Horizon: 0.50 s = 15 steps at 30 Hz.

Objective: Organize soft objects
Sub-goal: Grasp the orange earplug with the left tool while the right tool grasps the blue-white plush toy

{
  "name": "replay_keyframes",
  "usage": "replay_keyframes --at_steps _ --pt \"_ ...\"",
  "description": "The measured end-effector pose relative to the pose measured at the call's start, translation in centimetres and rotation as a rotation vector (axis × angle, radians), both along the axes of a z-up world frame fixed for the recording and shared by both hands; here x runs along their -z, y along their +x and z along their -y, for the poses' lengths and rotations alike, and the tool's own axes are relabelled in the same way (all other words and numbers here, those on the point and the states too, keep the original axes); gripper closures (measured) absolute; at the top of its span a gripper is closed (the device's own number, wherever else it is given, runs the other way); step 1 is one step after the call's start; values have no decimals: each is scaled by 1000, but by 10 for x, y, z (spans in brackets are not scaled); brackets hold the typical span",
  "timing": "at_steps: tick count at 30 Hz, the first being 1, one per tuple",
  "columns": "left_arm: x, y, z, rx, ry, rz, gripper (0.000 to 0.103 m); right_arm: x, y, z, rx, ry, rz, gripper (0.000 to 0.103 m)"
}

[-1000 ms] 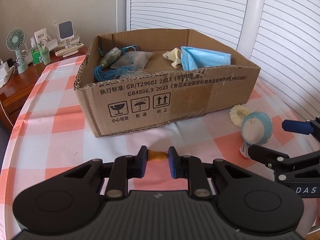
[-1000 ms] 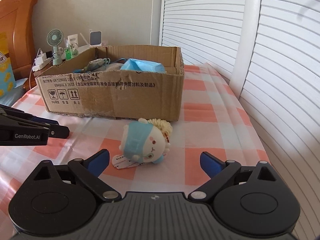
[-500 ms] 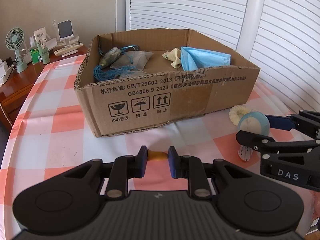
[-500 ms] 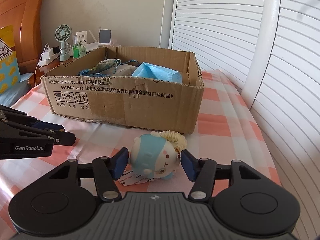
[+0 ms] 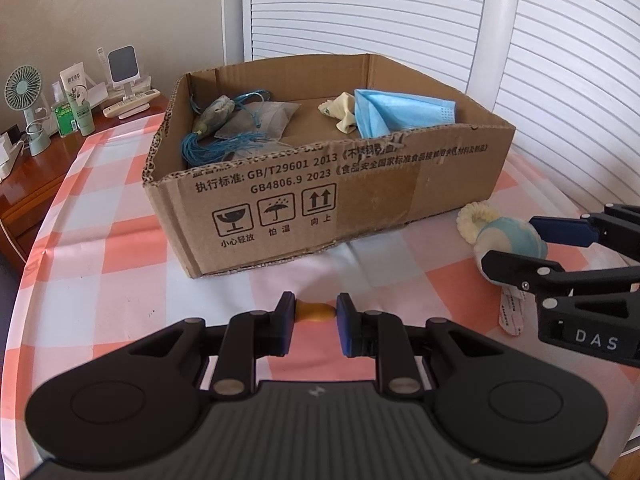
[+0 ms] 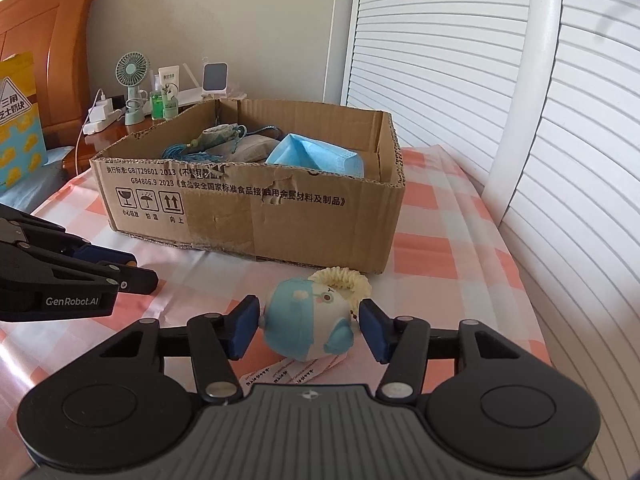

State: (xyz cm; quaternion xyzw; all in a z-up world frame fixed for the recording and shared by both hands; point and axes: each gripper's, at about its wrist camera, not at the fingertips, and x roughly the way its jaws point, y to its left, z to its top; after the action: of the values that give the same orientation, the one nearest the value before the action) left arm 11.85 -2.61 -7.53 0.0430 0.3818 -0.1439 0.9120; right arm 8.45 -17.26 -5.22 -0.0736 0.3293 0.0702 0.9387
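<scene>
- The plush toy (image 6: 308, 322), round, blue and white, sits on the checked desk (image 6: 440, 240) just beside the near wall of the cardboard box (image 6: 256, 216), at the box's 5 o'clock; a cream scrunchie (image 6: 344, 278) touches it at its 1 o'clock
- The right hand-held gripper (image 6: 308, 326) brackets the toy, one pad on each flank; it looks clamped on the toy, though the squeeze seems light
- The left hand-held gripper (image 5: 316, 314) is clamped on a small orange piece (image 5: 316, 311), low over the desk at the box's 6 o'clock
- Inside the box lie a blue face mask (image 5: 394, 114), a tasselled charm (image 5: 212, 120) and a grey pouch (image 5: 260, 118)
- Risks, as I judge them: a round soft body may squirt out of a shallow pinch on the lift; its paper tag (image 6: 296, 374) may drag; the scrunchie may snag and trail along; a low carry could clip the box's near wall
</scene>
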Motion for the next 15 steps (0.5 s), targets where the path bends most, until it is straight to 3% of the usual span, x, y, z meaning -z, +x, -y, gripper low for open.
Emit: replay_keyframes --at_steps 10,15 --pt "0 0 -1 1 -4 -1 82 8 5 -6 -6 -39 -14 38" --pt "-1 0 -1 6 0 -1 82 9 5 -9 -21 -72 -21 46"
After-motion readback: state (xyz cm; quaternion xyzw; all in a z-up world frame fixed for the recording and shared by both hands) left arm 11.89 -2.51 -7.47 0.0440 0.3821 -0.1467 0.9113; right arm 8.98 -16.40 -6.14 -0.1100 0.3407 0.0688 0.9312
